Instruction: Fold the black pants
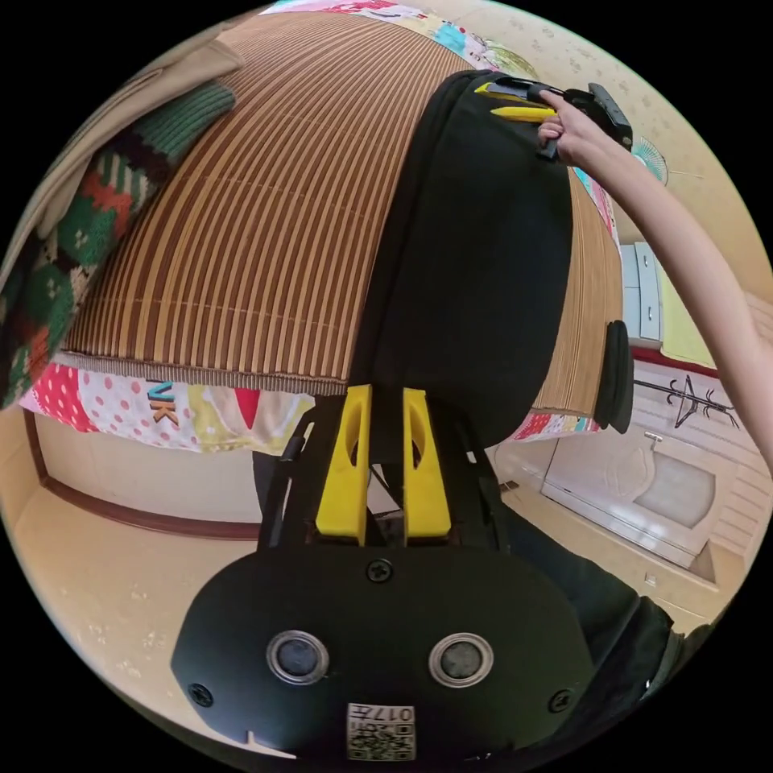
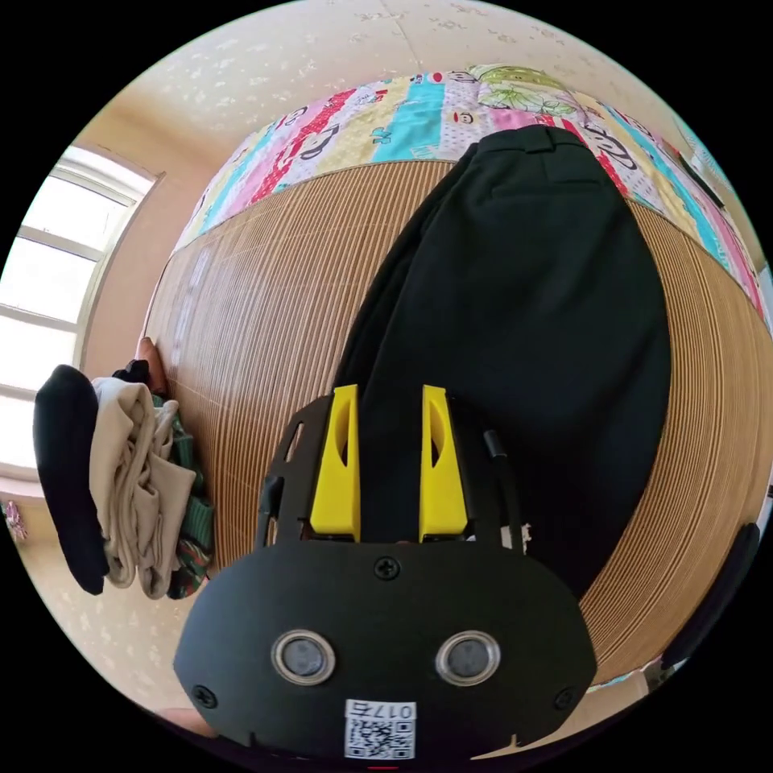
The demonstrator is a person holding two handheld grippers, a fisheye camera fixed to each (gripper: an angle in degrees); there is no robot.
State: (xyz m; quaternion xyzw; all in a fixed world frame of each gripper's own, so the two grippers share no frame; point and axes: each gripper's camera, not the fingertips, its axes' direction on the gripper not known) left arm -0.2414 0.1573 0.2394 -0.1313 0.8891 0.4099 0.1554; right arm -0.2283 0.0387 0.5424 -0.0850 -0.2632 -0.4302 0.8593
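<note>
Left gripper [image 1: 382,403]: the yellow jaws stand nearly closed on the near edge of the black pants [image 1: 475,266]; cloth fills the narrow gap between them, so the grip is clenched on the fabric. Right gripper [image 2: 390,403]: the jaws straddle the opposite end of the black pants [image 2: 523,306] with dark cloth between them; whether both jaws press on it cannot be determined. In the left gripper view, the right gripper [image 1: 515,101], held by a hand [image 1: 568,133], sits at the far end of the garment.

The pants lie flat and lengthwise on a bamboo mat [image 1: 241,209], waistband toward a patchwork quilt [image 2: 386,121]. Bare mat extends widely on one long side of the garment; the other side is a narrower strip. A pile of clothes [image 2: 137,483] occupies the mat edge, well apart.
</note>
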